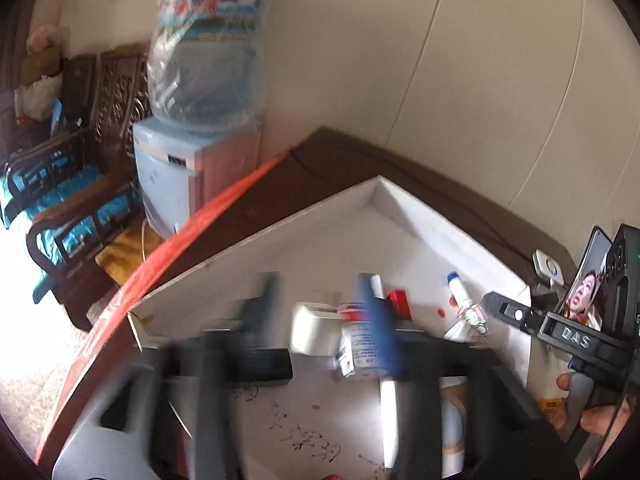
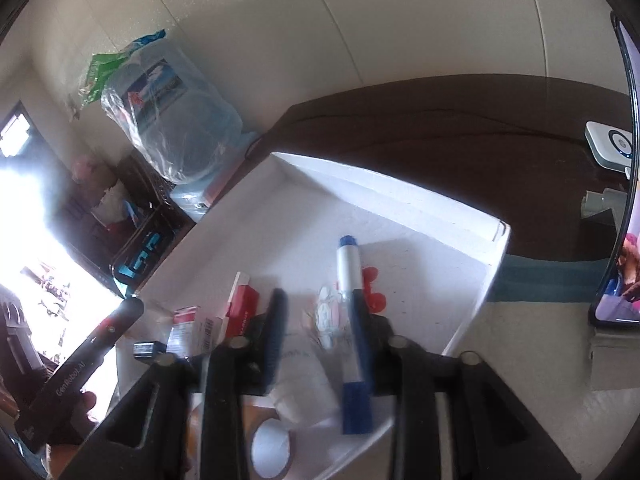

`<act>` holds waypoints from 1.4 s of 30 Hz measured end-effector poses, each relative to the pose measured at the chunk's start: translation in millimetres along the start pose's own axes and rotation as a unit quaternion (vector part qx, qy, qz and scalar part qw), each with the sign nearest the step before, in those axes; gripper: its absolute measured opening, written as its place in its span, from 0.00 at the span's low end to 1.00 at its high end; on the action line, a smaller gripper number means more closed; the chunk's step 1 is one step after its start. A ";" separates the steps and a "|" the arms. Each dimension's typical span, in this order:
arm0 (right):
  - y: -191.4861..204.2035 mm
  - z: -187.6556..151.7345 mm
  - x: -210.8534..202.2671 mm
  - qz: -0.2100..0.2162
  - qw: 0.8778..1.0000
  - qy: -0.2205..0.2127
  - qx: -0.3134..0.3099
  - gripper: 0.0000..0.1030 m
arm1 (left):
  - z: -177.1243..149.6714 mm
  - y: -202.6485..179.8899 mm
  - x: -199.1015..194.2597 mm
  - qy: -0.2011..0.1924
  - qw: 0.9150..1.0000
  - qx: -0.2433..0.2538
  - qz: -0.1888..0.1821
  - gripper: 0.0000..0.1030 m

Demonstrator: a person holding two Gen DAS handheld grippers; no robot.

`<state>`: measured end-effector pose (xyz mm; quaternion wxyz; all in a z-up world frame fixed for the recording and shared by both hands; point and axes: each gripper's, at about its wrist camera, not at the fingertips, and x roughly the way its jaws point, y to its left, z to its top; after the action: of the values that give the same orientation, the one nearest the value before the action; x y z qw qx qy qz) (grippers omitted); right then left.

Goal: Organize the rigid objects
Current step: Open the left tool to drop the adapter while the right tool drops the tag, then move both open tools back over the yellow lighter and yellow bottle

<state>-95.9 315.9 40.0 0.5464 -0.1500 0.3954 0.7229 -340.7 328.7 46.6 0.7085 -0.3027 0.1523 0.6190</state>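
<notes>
Lying flat, blue-capped white marker (image 2: 349,276)

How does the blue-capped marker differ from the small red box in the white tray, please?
The marker is a slim white cylinder with a blue cap; the red box is a squat, flat-sided carton. The marker lies beside red marks on the tray floor, while the red box sits against other small packets. Both rest inside the white tray.
</notes>
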 end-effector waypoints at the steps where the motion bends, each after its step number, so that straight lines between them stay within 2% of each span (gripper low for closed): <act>1: 2.4 -0.4 -1.7 0.001 1.000 -0.005 -0.007 0.86 | -1.0 -0.2 -6.1 -0.017 1.000 -0.003 -0.003 1.00; 2: 5.0 -1.5 -5.2 0.003 1.000 -0.015 -0.017 1.00 | -1.1 0.7 -10.7 -0.027 1.000 -0.005 -0.005 1.00; 10: 40.1 -16.1 -57.7 0.023 0.991 -0.109 -0.075 1.00 | -5.1 -9.0 -56.7 -0.084 0.996 -0.002 0.017 1.00; 15: 57.2 -31.8 -113.2 0.036 0.981 -0.163 -0.095 1.00 | -13.5 -17.6 -96.5 -0.115 0.993 0.013 0.006 1.00; 20: 49.8 -52.5 -188.3 0.102 0.962 -0.237 -0.090 1.00 | -16.6 -31.2 -130.2 -0.135 0.990 0.024 -0.027 1.00; 22: 44.5 -56.1 -212.4 0.115 0.955 -0.258 -0.087 1.00 | -15.2 -36.8 -142.9 -0.147 0.988 0.029 -0.038 1.00; 26: 28.0 -65.4 -257.5 0.113 0.941 -0.306 -0.091 1.00 | -15.7 -50.1 -168.9 -0.174 0.982 0.050 -0.059 1.00; 30: -0.3 -80.0 -296.6 0.086 0.930 -0.348 -0.086 1.00 | -19.1 -63.6 -175.2 -0.170 0.979 0.066 -0.091 1.00; 33: -29.9 -88.9 -305.5 0.074 0.935 -0.341 -0.069 1.00 | -24.0 -78.0 -169.2 -0.160 0.978 0.090 -0.098 1.00; 36: -59.0 -102.0 -297.2 0.043 0.953 -0.297 -0.048 1.00 | -33.0 -90.9 -158.3 -0.139 0.979 0.109 -0.107 1.00; 38: -77.4 -113.3 -276.9 0.003 0.973 -0.229 -0.032 1.00 | -39.7 -98.3 -150.4 -0.121 0.979 0.119 -0.115 1.00; 39: -90.8 -124.8 -248.8 -0.035 0.988 -0.148 -0.015 1.00 | -43.3 -102.1 -148.0 -0.116 0.979 0.122 -0.116 1.00; 40: -90.8 -124.8 -248.8 -0.035 0.988 -0.148 -0.015 1.00 | -46.0 -106.1 -144.4 -0.110 0.979 0.127 -0.116 1.00; 41: -97.0 -131.8 -231.7 -0.045 0.994 -0.102 -0.003 1.00 | -48.3 -109.7 -141.7 -0.105 0.979 0.131 -0.117 1.00; 42: -99.8 -137.2 -220.6 -0.041 0.996 -0.078 0.004 1.00 | -50.2 -112.2 -139.5 -0.101 0.979 0.133 -0.119 1.00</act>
<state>44.2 76.0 54.4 0.6052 -0.1075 0.3481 0.7078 -250.1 182.6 117.2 0.8227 -0.1576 0.1240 0.5319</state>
